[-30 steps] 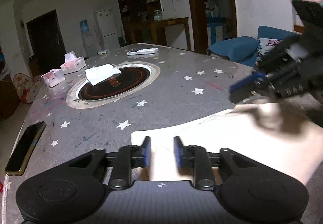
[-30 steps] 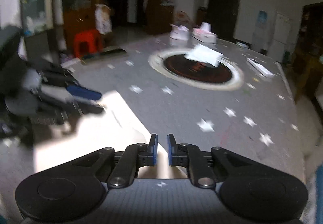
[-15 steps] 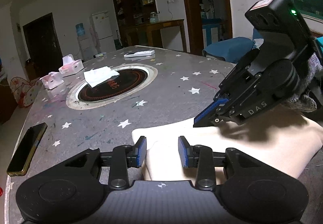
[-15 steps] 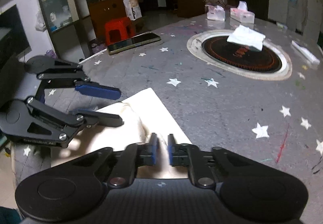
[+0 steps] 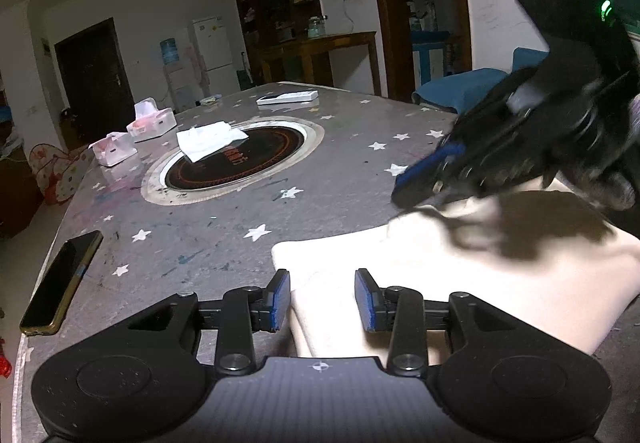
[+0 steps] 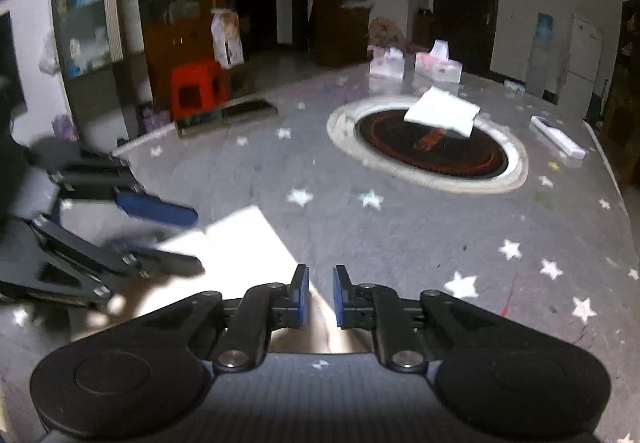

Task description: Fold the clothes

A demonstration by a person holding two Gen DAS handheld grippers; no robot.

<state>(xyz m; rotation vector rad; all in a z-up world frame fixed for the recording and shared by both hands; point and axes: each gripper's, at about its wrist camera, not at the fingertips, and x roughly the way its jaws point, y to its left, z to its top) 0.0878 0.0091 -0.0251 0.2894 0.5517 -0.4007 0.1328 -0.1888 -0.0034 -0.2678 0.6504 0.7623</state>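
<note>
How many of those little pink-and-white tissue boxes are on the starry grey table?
2. Both pink-and-white tissue boxes sit side by side at the table's far edge beyond the round black cooktop: one farther back, the other nearer the dark phone's side. None looks hidden.

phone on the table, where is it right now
In the left wrist view the phone lies flat at the table's left edge, left of the left gripper, apart from the cream cloth.

on the tabletop [image 5: 340,179]: one folded cream garment [image 5: 480,283], two tissue boxes [image 5: 152,121] [image 5: 114,148], one white cloth [image 5: 210,139], one phone [image 5: 60,285], one white remote [image 5: 287,97], one round inset burner [image 5: 236,163], plus two tools [image 5: 322,299] [image 6: 320,295].
</note>
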